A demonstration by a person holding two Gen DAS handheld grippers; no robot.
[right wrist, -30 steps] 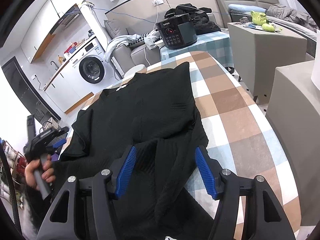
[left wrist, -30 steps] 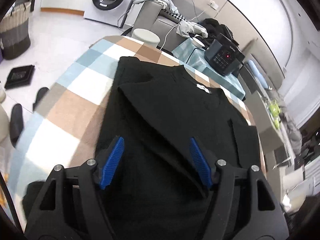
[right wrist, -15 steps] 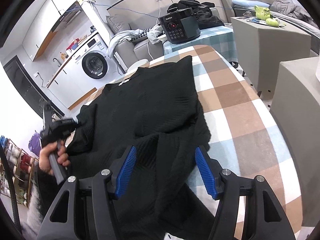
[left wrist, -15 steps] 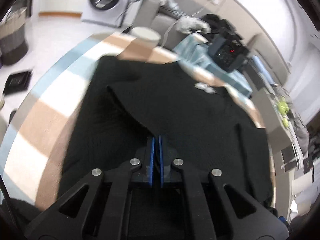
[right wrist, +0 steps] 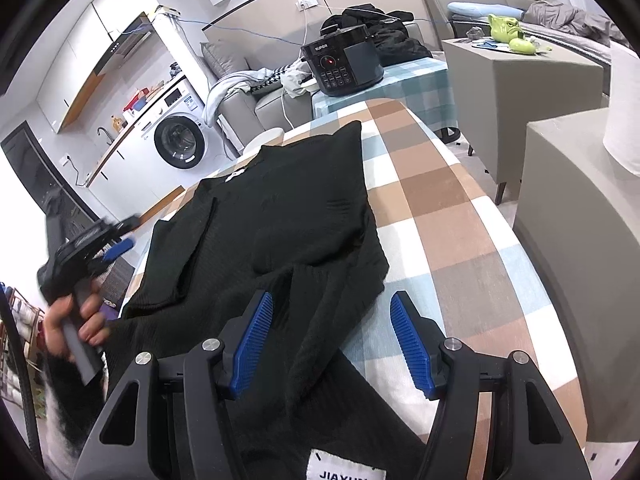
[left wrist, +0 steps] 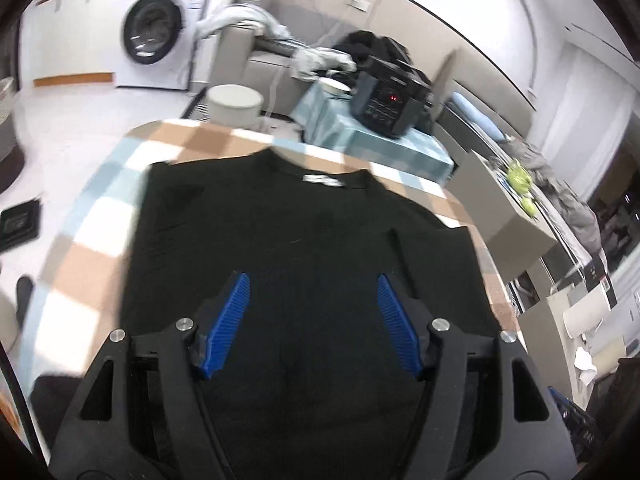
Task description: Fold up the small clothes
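A black knit sweater lies spread on the checked tablecloth, collar and white label at the far end. My left gripper is open and empty above the sweater's near part. In the right wrist view the sweater shows a folded sleeve on its left side and a rumpled sleeve by my right gripper, which is open and empty above that cloth. The left gripper shows at the left, held in a hand.
A black cooker stands on a side table beyond the checked tablecloth. A grey cabinet and a grey block flank the right. A washing machine and a white stool are behind.
My left gripper shut on the sweater's left sleeve fold, then let go and now stands open; the fold lies flatter. The right gripper stayed open and barely moved.
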